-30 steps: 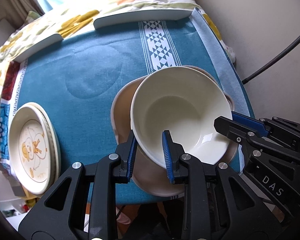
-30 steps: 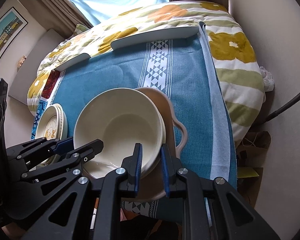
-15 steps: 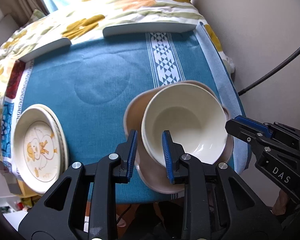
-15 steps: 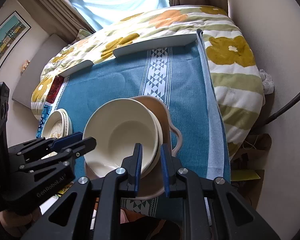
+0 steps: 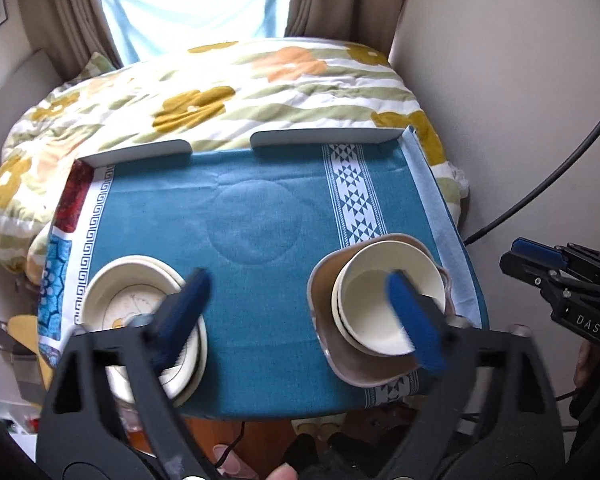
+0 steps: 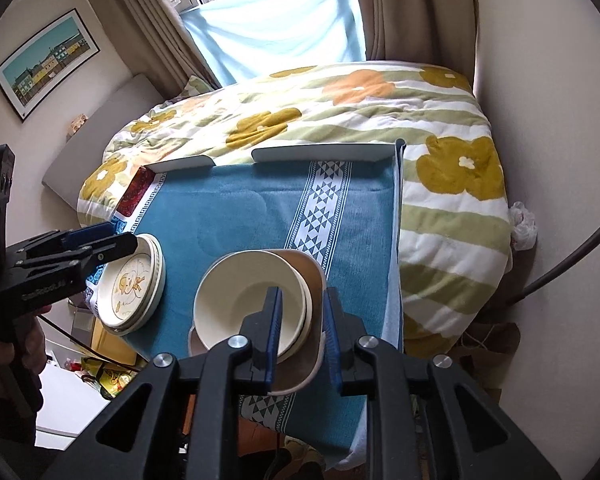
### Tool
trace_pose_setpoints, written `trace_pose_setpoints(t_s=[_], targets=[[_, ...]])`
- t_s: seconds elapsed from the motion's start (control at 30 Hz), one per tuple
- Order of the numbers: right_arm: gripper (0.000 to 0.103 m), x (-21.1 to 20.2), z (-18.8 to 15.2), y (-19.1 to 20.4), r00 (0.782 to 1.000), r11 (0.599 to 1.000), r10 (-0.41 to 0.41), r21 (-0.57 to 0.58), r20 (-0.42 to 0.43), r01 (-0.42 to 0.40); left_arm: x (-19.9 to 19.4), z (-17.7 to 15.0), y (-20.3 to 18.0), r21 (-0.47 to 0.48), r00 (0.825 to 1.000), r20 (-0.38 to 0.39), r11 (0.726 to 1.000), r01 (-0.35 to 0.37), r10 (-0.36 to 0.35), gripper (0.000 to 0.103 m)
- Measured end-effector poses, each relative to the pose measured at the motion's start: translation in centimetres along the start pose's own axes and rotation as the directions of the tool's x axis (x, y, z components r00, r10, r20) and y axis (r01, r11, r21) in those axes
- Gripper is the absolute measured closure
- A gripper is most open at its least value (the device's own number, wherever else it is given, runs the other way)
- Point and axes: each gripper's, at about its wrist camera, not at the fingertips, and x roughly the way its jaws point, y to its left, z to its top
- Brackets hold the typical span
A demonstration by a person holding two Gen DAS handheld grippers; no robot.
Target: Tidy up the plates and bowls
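Beside a quilted bed, the table (image 5: 260, 216) carries stacked plates (image 5: 140, 304) at its near-left corner, nested bowls (image 5: 384, 304) near-right; left claw (image 5: 300, 312) gapes wide, right claw (image 6: 302, 334) part-open, both empty; sorting looks nearly done.

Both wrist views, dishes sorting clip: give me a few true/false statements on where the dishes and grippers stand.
1. The cream bowls sit stacked in the brown dish. True.
2. The left gripper is clamped on a bowl. False: its fingers are wide apart, holding nothing.
3. The duck plates lie on the teal cloth. True.
4. The right gripper holds a plate. False: it holds nothing, above the bowls.
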Motion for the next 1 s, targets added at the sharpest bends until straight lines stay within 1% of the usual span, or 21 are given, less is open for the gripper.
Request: trace_pose_setpoints(t_s=[0.03, 0.07, 0.1, 0.17, 0.23, 0.27, 0.33, 0.37, 0.43, 0.5, 0.57, 0.67, 0.7, 0.73, 0.8, 0.87, 0.93, 0.97, 1.0], targets=[[0.025, 0.0, -0.1, 0.0, 1.0, 1.0, 0.0, -0.002, 0.003, 0.0, -0.3, -0.2, 0.1, 0.004, 1.0, 0.028, 1.0, -0.002, 0.002, 0.0], [0.011, 0.0, -0.1, -0.1, 1.0, 1.0, 0.005, -0.005, 0.007, -0.005, -0.3, -0.3, 0.0, 0.02, 1.0, 0.022, 1.0, -0.01, 0.01, 0.0], [0.001, 0.0, -0.2, -0.2, 1.0, 1.0, 0.008, -0.01, 0.014, -0.008, 0.0, -0.4, -0.1, 0.043, 1.0, -0.007, 0.999, -0.017, 0.017, 0.0], [0.001, 0.3, -0.3, -0.3, 1.0, 0.999, -0.012, -0.034, -0.01, 0.011, 0.7, -0.9, -0.5, 0.087, 0.998, -0.057, 0.996, -0.022, 0.027, 0.0], [0.001, 1.1, -0.2, -0.3, 0.993, 0.995, -0.05, -0.089, -0.104, 0.041, 1.4, -1.8, -0.4, 0.13, 0.992, -0.106, 0.99, -0.05, 0.064, 0.0], [0.001, 1.2, -0.2, -0.3, 0.989, 0.991, -0.075, -0.116, -0.127, 0.061, 1.7, -2.3, -0.3, 0.153, 0.989, -0.127, 0.987, -0.055, 0.075, 0.0], [0.001, 1.3, -0.4, -0.3, 0.984, 0.983, -0.115, -0.161, -0.135, 0.093, 2.3, -3.2, -0.1, 0.188, 0.983, -0.168, 0.981, -0.047, 0.08, 0.0], [0.001, 1.7, -0.5, -0.4, 0.98, 0.979, -0.125, -0.18, -0.153, 0.097, 2.7, -3.6, -0.1, 0.201, 0.979, -0.189, 0.979, -0.037, 0.076, 0.0], [0.001, 3.2, -0.7, -0.6, 0.967, 0.974, -0.141, -0.206, -0.214, 0.096, 3.7, -4.4, -0.3, 0.217, 0.971, -0.23, 0.976, -0.014, 0.066, 0.0], [0.001, 4.9, -1.2, -0.8, 0.947, 0.97, -0.156, -0.222, -0.28, 0.094, 5.0, -5.1, -0.7, 0.218, 0.96, -0.274, 0.976, 0.009, 0.052, 0.0], [0.002, 6.4, -1.7, -0.9, 0.934, 0.967, -0.163, -0.237, -0.319, 0.088, 6.5, -5.5, -1.0, 0.211, 0.946, -0.321, 0.977, 0.023, 0.048, 0.001], [0.008, 8.2, -2.3, -1.4, 0.915, 0.969, -0.186, -0.22, -0.358, 0.111, 8.4, -5.9, -1.1, 0.179, 0.928, -0.372, 0.983, 0.048, 0.023, 0.002], [0.013, 8.8, -2.4, -1.6, 0.912, 0.974, -0.172, -0.205, -0.374, 0.099, 8.9, -6.0, -1.1, 0.166, 0.922, -0.388, 0.984, 0.059, 0.01, 0.004], [0.022, 9.2, -2.6, -1.8, 0.908, 0.979, -0.152, -0.189, -0.39, 0.083, 9.5, -6.1, -1.2, 0.155, 0.914, -0.406, 0.986, 0.067, 0.002, 0.005], [0.03, 9.9, -2.8, -1.8, 0.899, 0.982, -0.131, -0.179, -0.418, 0.06, 10.5, -6.3, -1.4, 0.147, 0.899, -0.437, 0.986, 0.082, -0.01, 0.011], [0.035, 10.7, -3.0, -1.3, 0.89, 0.98, -0.126, -0.195, -0.437, 0.043, 11.4, -6.5, -1.8, 0.145, 0.889, -0.458, 0.985, 0.089, -0.013, 0.011], [0.046, 11.6, -3.1, -1.0, 0.877, 0.978, -0.116, -0.208, -0.466, 0.019, 12.3, -6.7, -2.3, 0.146, 0.882, -0.472, 0.984, 0.1, -0.02, 0.012], [0.05, 12.1, -3.2, -0.9, 0.871, 0.977, -0.114, -0.213, -0.478, 0.011, 12.7, -6.8, -2.6, 0.146, 0.878, -0.478, 0.984, 0.103, -0.022, 0.015], [0.056, 12.5, -3.3, -0.8, 0.865, 0.976, -0.11, -0.217, -0.489, 0.002, 13.1, -7.0, -2.8, 0.145, 0.875, -0.484, 0.983, 0.108, -0.024, 0.023]])
